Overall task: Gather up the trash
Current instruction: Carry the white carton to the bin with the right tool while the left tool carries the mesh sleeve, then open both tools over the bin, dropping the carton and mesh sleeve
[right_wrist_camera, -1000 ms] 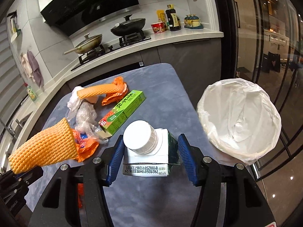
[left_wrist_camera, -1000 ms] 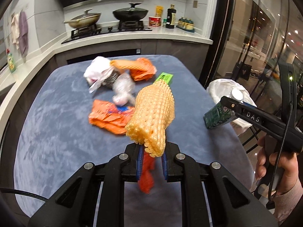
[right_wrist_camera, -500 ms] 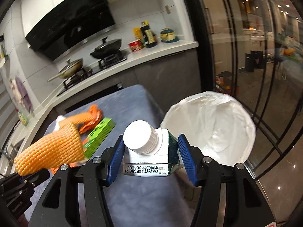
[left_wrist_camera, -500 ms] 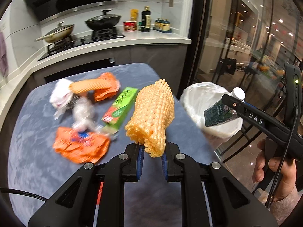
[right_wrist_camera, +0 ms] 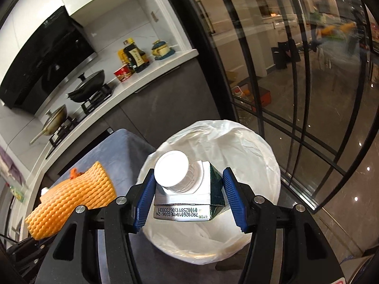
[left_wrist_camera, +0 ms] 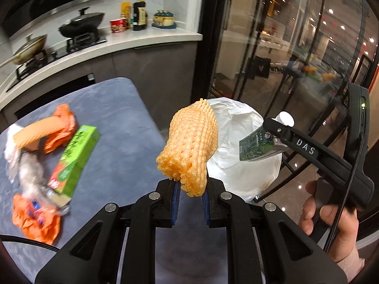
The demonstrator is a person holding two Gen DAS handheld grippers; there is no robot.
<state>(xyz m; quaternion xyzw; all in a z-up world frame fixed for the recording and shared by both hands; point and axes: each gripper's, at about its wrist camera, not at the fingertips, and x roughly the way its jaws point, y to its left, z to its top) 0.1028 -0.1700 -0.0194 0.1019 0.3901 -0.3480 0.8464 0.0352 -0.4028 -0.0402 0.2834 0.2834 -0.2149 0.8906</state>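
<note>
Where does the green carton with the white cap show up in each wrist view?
Left wrist: the carton is at right of centre, held by the right gripper in front of the white bin bag.
Right wrist: the carton sits low in the centre, between the blue pads, cap toward the camera.
Shared landmark: the white bin bag.

My right gripper [right_wrist_camera: 189,196] has the carton [right_wrist_camera: 189,195] above the lined bin [right_wrist_camera: 251,156], which stands just off the table [left_wrist_camera: 123,127] edge. My left gripper [left_wrist_camera: 190,200] has the foam net [left_wrist_camera: 191,146] left of it. Box [left_wrist_camera: 74,158] and wrappers [left_wrist_camera: 35,220] lie further left on the table.
</note>
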